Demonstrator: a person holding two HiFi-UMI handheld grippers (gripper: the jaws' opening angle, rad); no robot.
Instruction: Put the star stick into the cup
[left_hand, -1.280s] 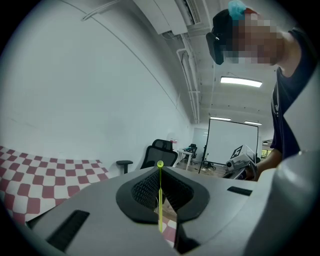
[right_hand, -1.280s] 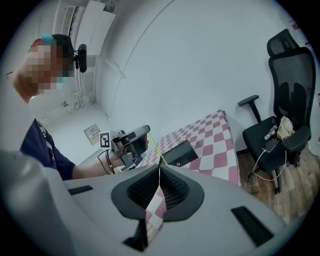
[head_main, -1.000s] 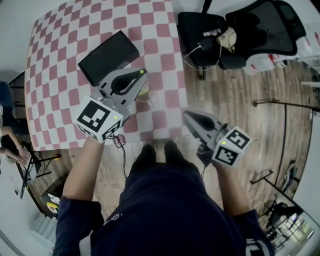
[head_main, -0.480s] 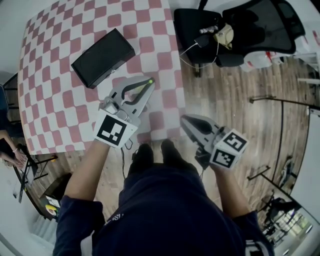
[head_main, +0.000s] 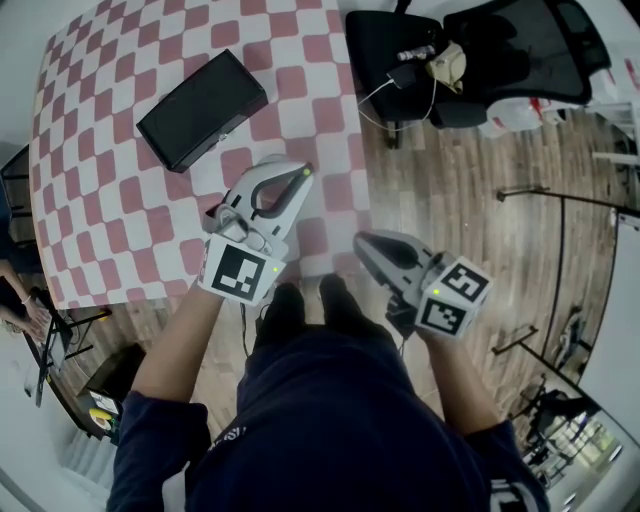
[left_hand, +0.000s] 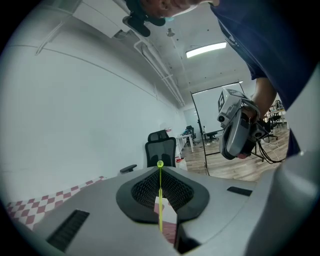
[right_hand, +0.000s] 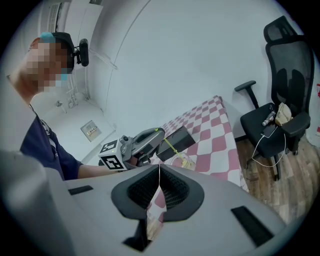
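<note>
My left gripper (head_main: 303, 172) is shut on the star stick (left_hand: 160, 200), a thin yellow-green rod pinched at the jaw tips with its green head (left_hand: 160, 163) just above them. In the right gripper view the star stick (right_hand: 170, 145) slants down from the left gripper (right_hand: 159, 133) to the mouth of a clear cup (right_hand: 183, 162) on the checkered table (head_main: 110, 190). Whether its lower end is inside the cup I cannot tell. The head view hides the cup under the left gripper. My right gripper (head_main: 361, 240) hangs shut and empty just off the table's near right corner.
A black box (head_main: 201, 95) lies on the table behind the left gripper. A black office chair (head_main: 470, 50) with a cable and small items on its seat stands on the wooden floor to the right. The person's feet (head_main: 305, 300) are at the table's near edge.
The left gripper has moved right and nearer to the table's front edge with the stick. It now covers the cup that showed beside it. The right gripper has barely shifted.
</note>
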